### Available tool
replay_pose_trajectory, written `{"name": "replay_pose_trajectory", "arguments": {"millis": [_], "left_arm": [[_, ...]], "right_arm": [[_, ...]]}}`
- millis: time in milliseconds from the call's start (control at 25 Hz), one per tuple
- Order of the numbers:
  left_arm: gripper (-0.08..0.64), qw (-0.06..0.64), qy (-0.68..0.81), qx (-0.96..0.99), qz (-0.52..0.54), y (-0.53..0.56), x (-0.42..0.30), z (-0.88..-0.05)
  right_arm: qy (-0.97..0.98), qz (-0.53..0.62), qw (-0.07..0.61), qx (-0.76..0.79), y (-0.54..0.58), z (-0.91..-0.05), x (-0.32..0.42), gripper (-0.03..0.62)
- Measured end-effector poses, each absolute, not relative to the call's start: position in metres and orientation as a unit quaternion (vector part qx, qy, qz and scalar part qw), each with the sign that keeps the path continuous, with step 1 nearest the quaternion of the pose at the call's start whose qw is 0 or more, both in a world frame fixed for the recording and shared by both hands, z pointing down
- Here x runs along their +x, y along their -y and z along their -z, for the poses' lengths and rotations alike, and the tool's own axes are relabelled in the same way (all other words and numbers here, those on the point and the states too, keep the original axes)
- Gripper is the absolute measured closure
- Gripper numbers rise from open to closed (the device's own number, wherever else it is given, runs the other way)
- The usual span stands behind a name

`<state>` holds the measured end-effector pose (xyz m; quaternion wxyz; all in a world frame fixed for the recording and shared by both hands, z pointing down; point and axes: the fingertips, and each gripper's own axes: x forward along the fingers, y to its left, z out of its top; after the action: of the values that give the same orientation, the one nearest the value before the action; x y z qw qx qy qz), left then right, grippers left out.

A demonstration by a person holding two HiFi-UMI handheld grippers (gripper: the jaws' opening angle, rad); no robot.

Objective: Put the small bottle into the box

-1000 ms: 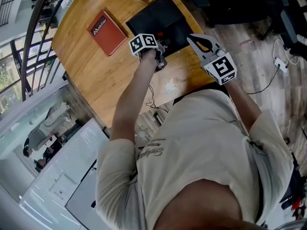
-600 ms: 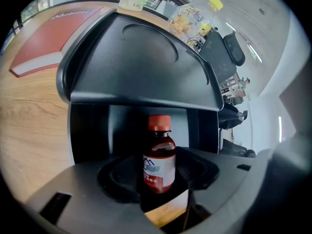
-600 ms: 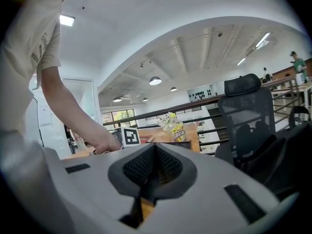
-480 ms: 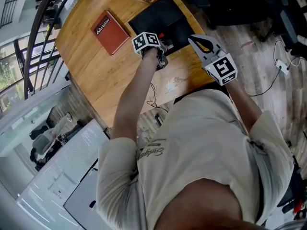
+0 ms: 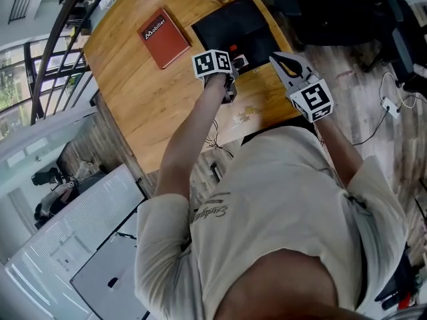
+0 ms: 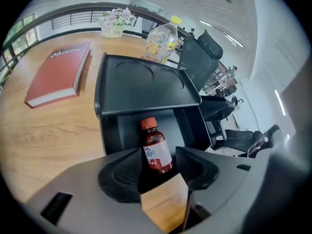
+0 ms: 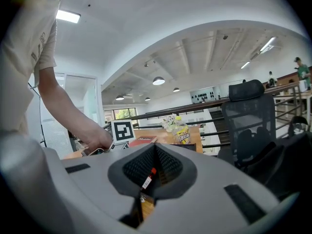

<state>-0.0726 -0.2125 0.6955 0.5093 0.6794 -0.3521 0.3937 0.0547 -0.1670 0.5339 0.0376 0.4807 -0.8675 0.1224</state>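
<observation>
Right now my L gripper [image 6: 158,155] is pinching the small bottle [image 6: 154,140] low on its body. It's tilted, orange cap up, over the open front compartment of the black box [image 6: 146,84] on the wood table [image 6: 48,130]. R gripper [image 7: 155,155] hangs near the box's right side w/ jaws pressed together.

The left gripper [image 6: 159,156] clamps the small bottle [image 6: 156,147] and its jaws hide the base; the label print is too small to read. In the head view the marker cube [image 5: 212,63] covers all but the red cap. Between the right gripper [image 7: 148,177]'s closed jaws only a sliver of the bottle shows.
</observation>
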Motion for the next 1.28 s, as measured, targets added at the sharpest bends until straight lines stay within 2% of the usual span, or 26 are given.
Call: {"name": "replay_pose_trajectory", "arguments": {"millis": [520, 600, 680, 800, 960, 1280], "left_arm": [[0.370, 0.387, 0.327, 0.781, -0.367, 0.192, -0.096, -0.629], [0.398, 0.381, 0.324, 0.789, -0.357, 0.186, -0.097, -0.625], [0.454, 0.373, 0.326, 0.798, -0.342, 0.181, -0.101, -0.619], [0.509, 0.329, 0.337, 0.821, -0.323, 0.181, -0.107, -0.602], [0.518, 0.253, 0.357, 0.855, -0.278, 0.187, -0.108, -0.567], [0.523, 0.181, 0.388, 0.890, -0.154, 0.203, -0.107, -0.479]], "right_arm": [[0.883, -0.083, 0.060, 0.458, 0.160, -0.507, 0.016, 0.598], [0.883, -0.079, 0.065, 0.459, 0.158, -0.504, 0.012, 0.598], [0.881, -0.076, 0.068, 0.462, 0.154, -0.500, 0.009, 0.598], [0.880, -0.065, 0.073, 0.465, 0.150, -0.493, 0.006, 0.598], [0.880, -0.051, 0.075, 0.467, 0.141, -0.485, 0.007, 0.598], [0.887, -0.009, 0.088, 0.453, 0.139, -0.457, 0.006, 0.598]]}}
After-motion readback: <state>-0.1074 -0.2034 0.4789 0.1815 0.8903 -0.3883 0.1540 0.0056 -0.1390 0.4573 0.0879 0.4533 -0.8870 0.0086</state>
